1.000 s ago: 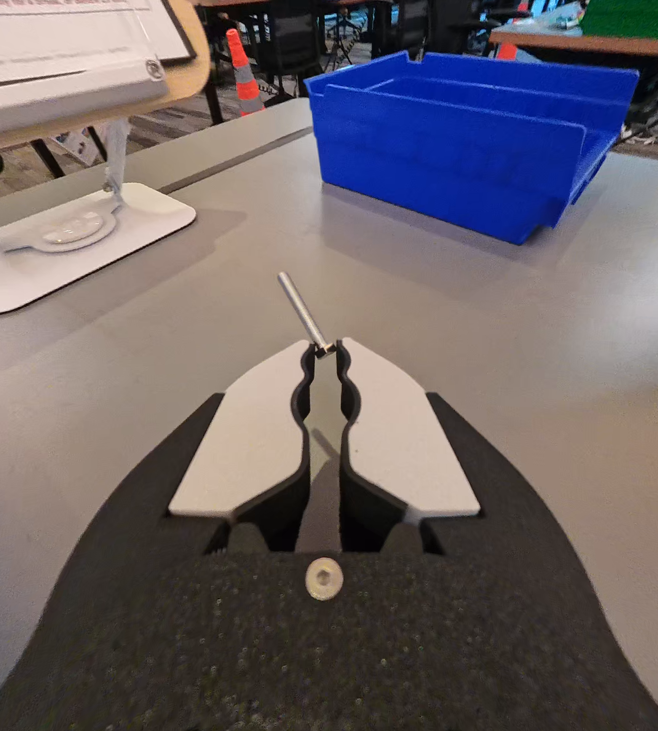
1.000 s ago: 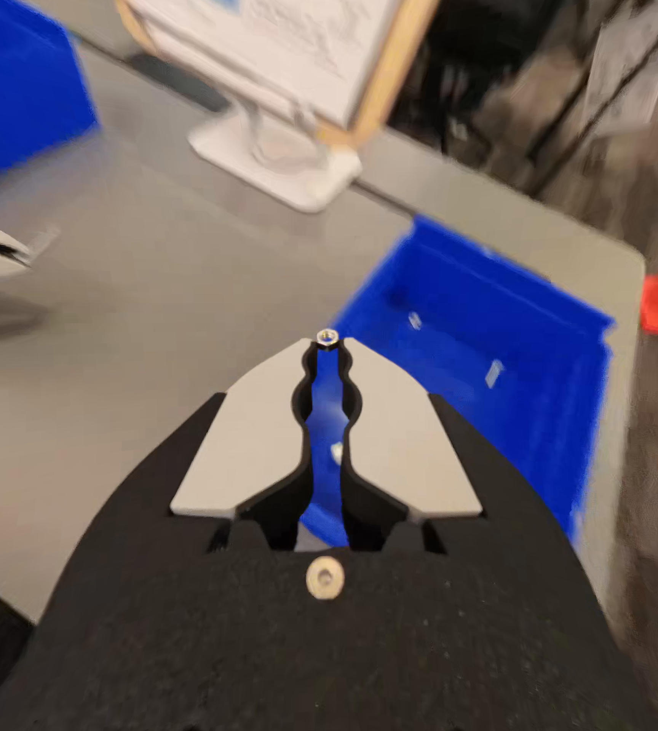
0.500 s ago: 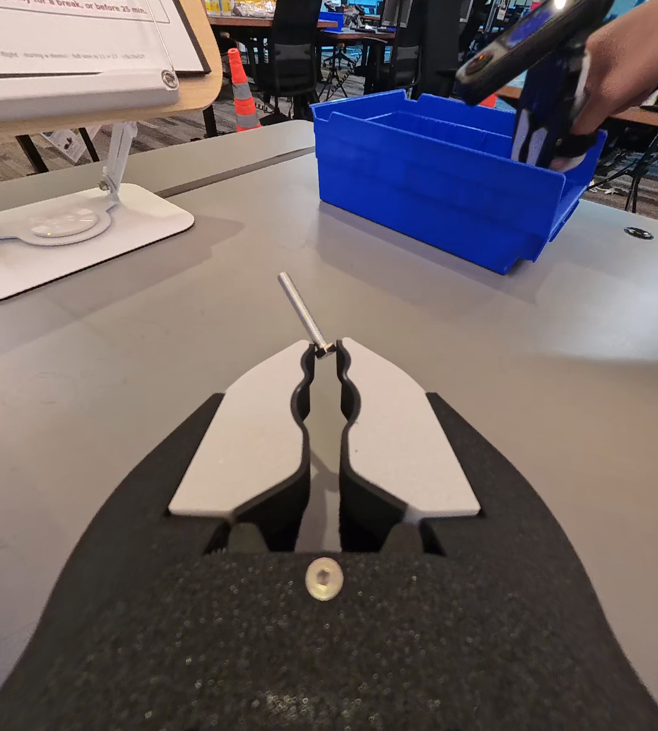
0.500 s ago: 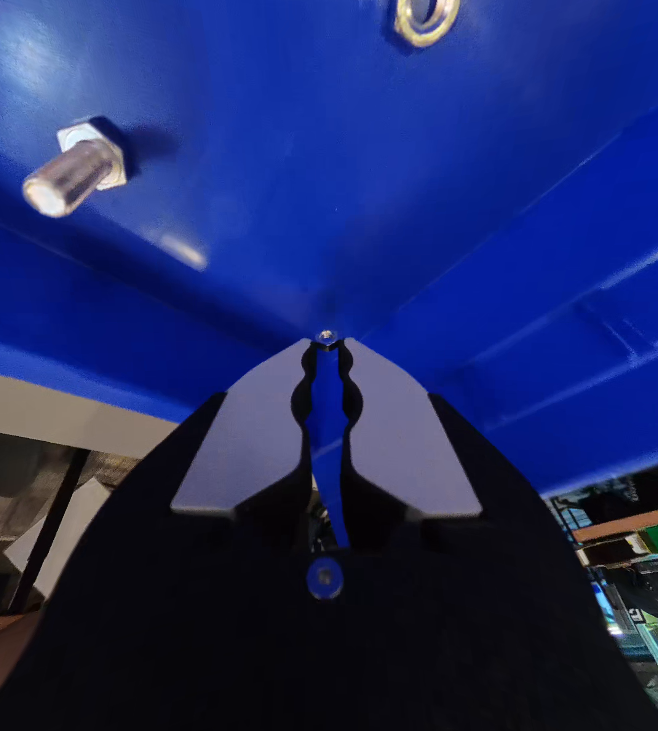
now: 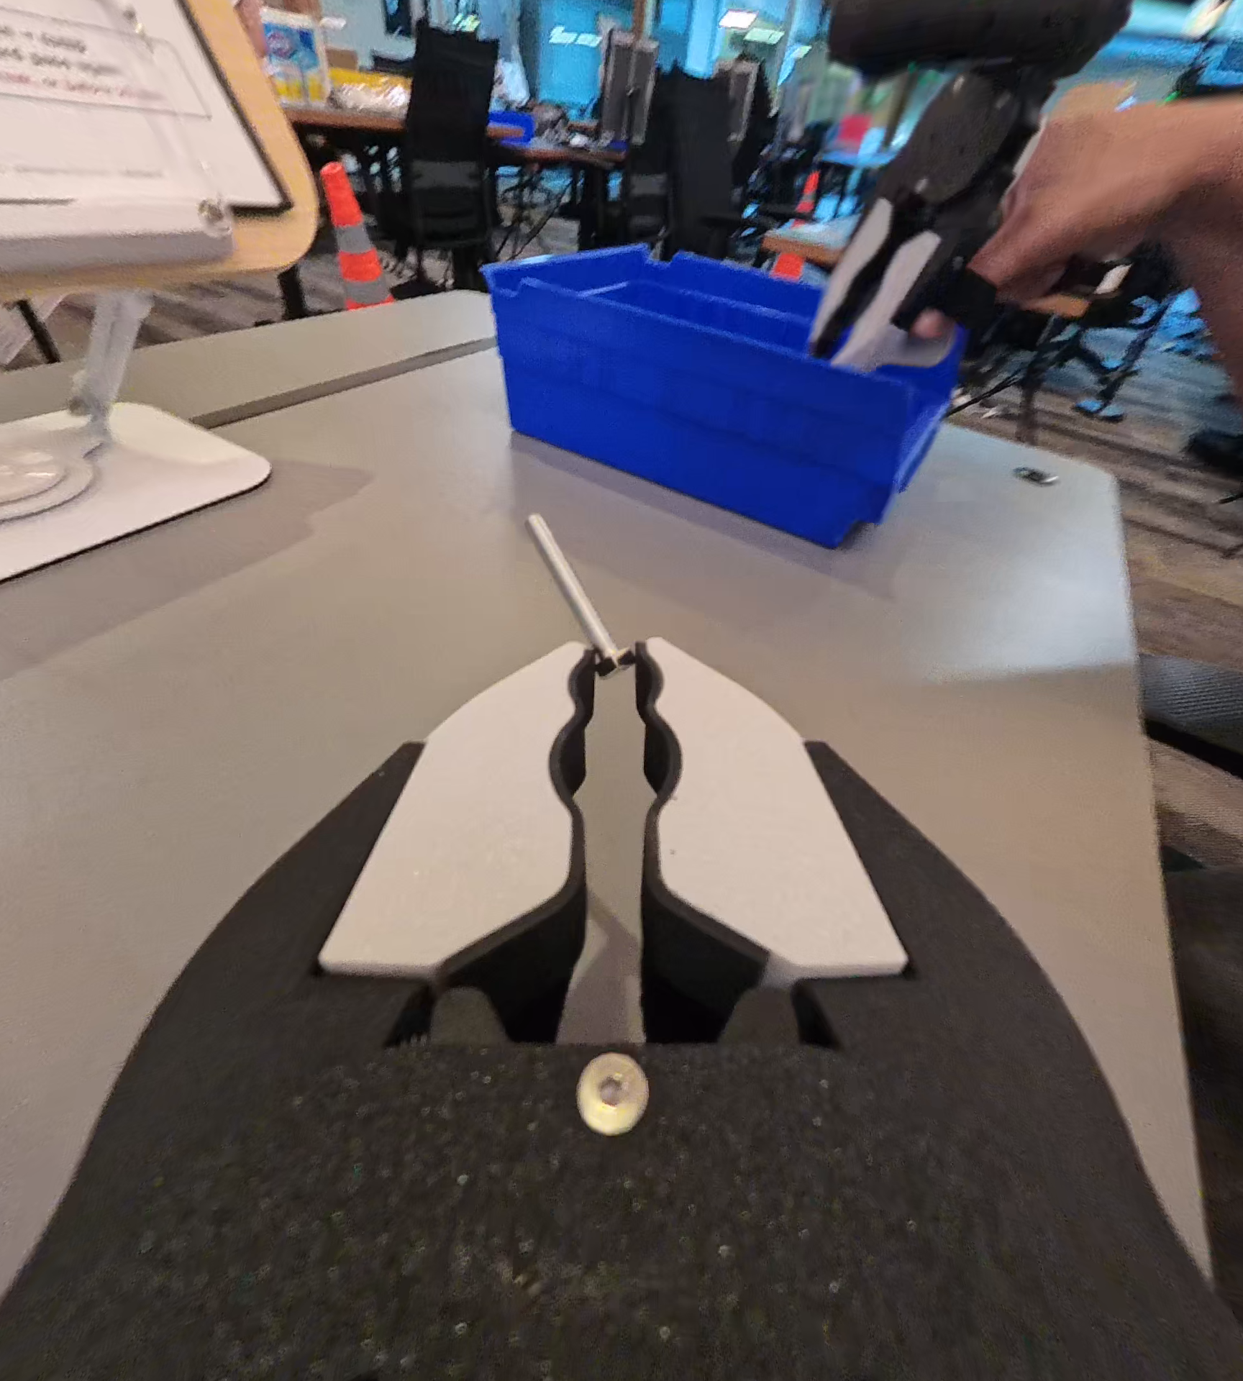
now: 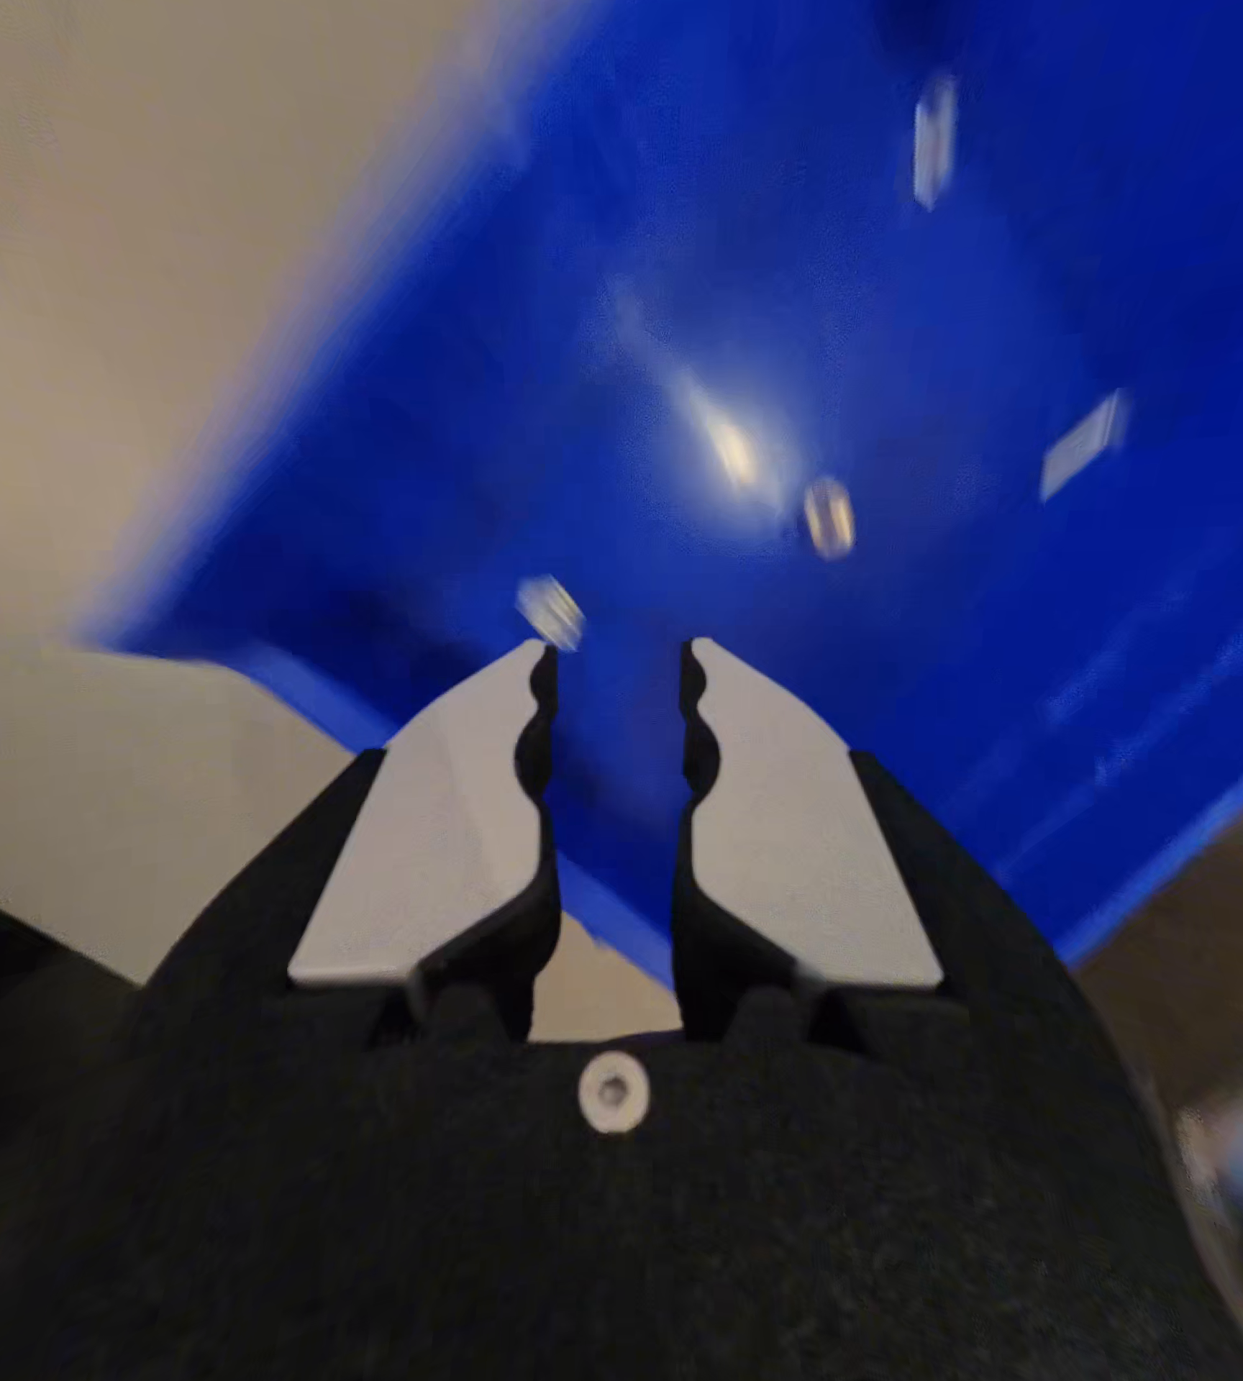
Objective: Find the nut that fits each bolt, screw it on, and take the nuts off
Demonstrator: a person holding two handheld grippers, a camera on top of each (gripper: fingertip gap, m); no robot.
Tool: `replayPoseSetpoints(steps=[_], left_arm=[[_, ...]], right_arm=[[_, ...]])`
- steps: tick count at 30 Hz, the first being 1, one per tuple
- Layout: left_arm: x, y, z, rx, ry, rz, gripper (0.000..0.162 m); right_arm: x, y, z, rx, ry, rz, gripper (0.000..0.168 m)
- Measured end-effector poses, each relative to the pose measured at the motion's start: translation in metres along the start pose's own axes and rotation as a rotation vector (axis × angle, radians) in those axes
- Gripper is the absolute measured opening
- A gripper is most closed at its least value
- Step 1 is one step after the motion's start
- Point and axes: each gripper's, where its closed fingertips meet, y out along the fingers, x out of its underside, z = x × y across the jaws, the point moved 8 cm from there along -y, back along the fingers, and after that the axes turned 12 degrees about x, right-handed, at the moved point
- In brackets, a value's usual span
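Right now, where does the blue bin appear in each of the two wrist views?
Left wrist view: the blue bin stands on the grey table, upper centre-right, beyond the bolt held by the left gripper.
Right wrist view: its blurred inside fills the upper right, under the open right gripper.
Shared landmark: the grey table.

Blue bin on a plain grey surface; beside the bin, a silver bolt between pale grey fingers with black inner edges, on a speckled black gripper body. Behind the bin an orange cone with grey bands. Left of the bin, a white stand carrying a tan-edged board.
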Motion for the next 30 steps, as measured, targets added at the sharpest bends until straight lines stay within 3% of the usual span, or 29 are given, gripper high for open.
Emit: replayPoseSetpoints(steps=[3,5,6,9,12,16,21,22,23,27,30], left_arm=[[-0.005,-0.002,0.009,0.089,0.014,0.072,0.01],[-0.009,-0.004,0.015,0.136,0.027,0.122,0.01],[-0.011,-0.005,0.018,0.166,0.033,0.155,0.01],[-0.015,-0.007,0.026,0.253,0.022,0.247,0.009],[-0.017,-0.009,0.03,0.288,0.01,0.282,0.009],[-0.014,-0.004,0.03,0.314,-0.005,0.244,0.01],[-0.01,0.004,0.036,0.339,0.012,0.189,0.01],[-0.009,0.006,0.037,0.338,0.017,0.174,0.01],[-0.008,0.008,0.038,0.333,0.023,0.161,0.01],[-0.005,0.011,0.038,0.307,0.015,0.14,0.01],[-0.005,0.009,0.034,0.269,0.017,0.126,0.028]], right_arm=[[-0.046,-0.052,-0.067,-0.261,0.072,0.681,0.028],[-0.067,-0.066,-0.116,-0.617,0.177,0.955,0.028],[-0.076,-0.065,-0.137,-0.805,0.261,1.015,0.03],[-0.099,-0.035,-0.179,-1.034,0.4,0.901,0.047],[-0.107,-0.015,-0.191,-1.092,0.509,0.895,0.043],[-0.11,-0.014,-0.204,-1.003,0.438,0.914,0.039],[-0.113,-0.016,-0.212,-1.055,0.437,0.908,0.033],[-0.113,-0.016,-0.213,-1.077,0.445,0.919,0.025],[-0.111,-0.017,-0.213,-1.1,0.436,0.932,0.006],[-0.107,-0.021,-0.209,-0.992,0.392,0.957,0.005],[-0.1,-0.042,-0.181,-0.905,0.405,1.021,0.005]])
